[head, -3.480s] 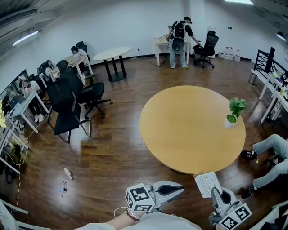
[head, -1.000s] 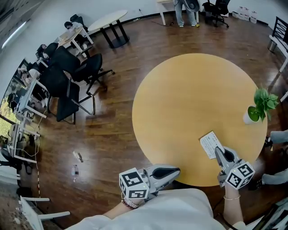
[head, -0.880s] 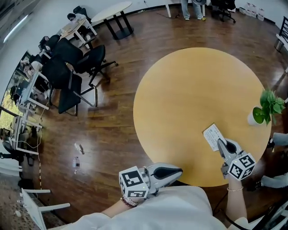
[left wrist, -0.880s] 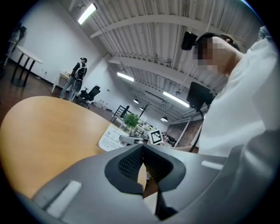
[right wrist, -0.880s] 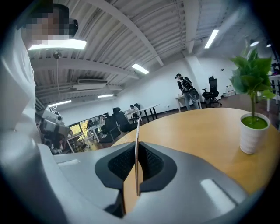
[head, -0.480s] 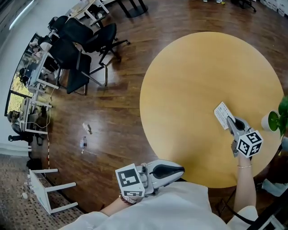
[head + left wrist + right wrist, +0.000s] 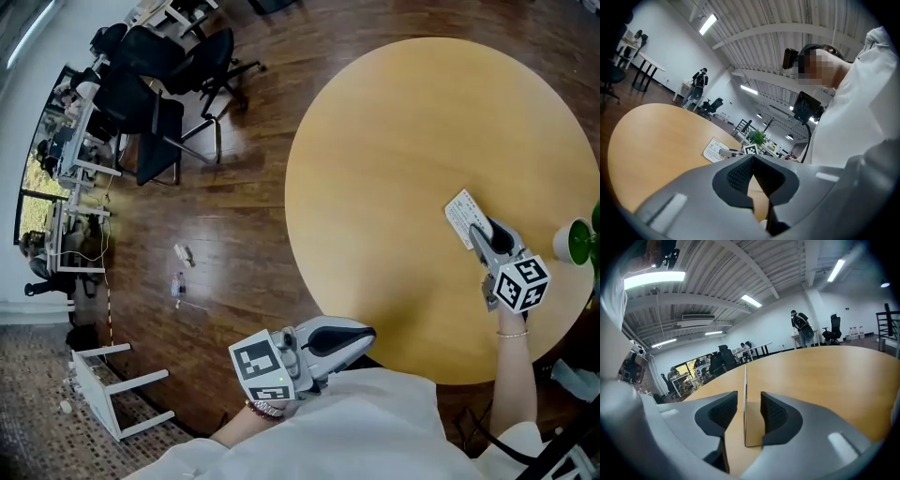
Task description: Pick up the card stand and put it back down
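From here I see the card stand (image 7: 463,214) upright on the round wooden table (image 7: 394,141), close to its right edge and well away from the far edge. The right gripper (image 7: 478,236) reaches in from the near-right edge, and its marker cube (image 7: 520,282) trails behind over the wood. In the right gripper view, the stand (image 7: 745,418) shows edge-on as a thin clear sheet between the 2 ribbed pads (image 7: 723,411). The jaws are released, with a sliver of daylight on either side of the sheet, so nothing is clamped. The printed white face of the card tilts toward the middle of the table. A potted plant (image 7: 574,242) in a white pot stands just beyond the right gripper, at the table's right edge, apart from the stand. My left gripper (image 7: 361,336) sits off the table, just outside the near edge and against the person's white shirt (image 7: 375,431). In its own view its 2 jaws are clenched together with nothing between them. That same view looks across the tabletop to the card stand (image 7: 714,150) and the plant (image 7: 757,137) behind it. Off the table's left edge, black office chairs (image 7: 155,84) stand on the dark wood floor (image 7: 234,234).
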### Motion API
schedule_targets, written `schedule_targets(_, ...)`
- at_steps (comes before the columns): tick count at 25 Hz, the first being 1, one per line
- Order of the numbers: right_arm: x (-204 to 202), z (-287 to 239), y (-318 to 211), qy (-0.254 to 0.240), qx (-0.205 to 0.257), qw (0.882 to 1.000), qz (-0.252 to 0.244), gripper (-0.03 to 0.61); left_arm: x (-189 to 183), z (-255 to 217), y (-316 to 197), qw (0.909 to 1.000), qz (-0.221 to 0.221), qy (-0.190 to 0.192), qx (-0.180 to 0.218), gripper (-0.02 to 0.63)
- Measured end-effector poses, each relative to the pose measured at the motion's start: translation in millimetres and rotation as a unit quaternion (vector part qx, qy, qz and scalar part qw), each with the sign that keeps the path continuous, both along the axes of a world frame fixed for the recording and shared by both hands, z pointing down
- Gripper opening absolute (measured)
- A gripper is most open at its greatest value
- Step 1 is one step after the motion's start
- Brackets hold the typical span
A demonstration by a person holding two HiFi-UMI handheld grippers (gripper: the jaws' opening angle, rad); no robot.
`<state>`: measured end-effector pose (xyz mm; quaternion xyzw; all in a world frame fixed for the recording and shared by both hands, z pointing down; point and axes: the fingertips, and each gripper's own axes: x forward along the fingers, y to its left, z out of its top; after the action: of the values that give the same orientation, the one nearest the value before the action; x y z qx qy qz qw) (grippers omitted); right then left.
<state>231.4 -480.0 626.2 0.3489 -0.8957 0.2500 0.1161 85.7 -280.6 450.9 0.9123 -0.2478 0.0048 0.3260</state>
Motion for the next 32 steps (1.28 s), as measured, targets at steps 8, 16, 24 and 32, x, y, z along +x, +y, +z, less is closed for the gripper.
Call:
schedule_targets(8, 49.4, 4.5, 24.2, -0.011, -0.011, 0.990, 0.138, 0.242, -2.8, -4.6, -8.4, 0.9998, 0.008, 0.010, 0.018, 0.000)
schedule_targets(16, 87.6, -28.1, 155.6, -0.018, -0.008, 0.971, 0.237, 0.245, -4.6, -17.9, 36.4, 0.9963, 0.068, 0.036, 0.039, 0.000)
schedule_targets(24, 10.1, -131.7, 300.4, -0.025, 0.084, 0.964, 0.252, 0.265, -38.7, -51.0, 169.9, 0.9841, 0.139, 0.086, 0.070, 0.000)
schedule_targets(32, -101.1, -236.7, 473.9, -0.042, 0.139, 0.959, 0.243, 0.259, -115.2, -68.4, 305.4, 0.9761, 0.179, 0.095, 0.078, 0.000)
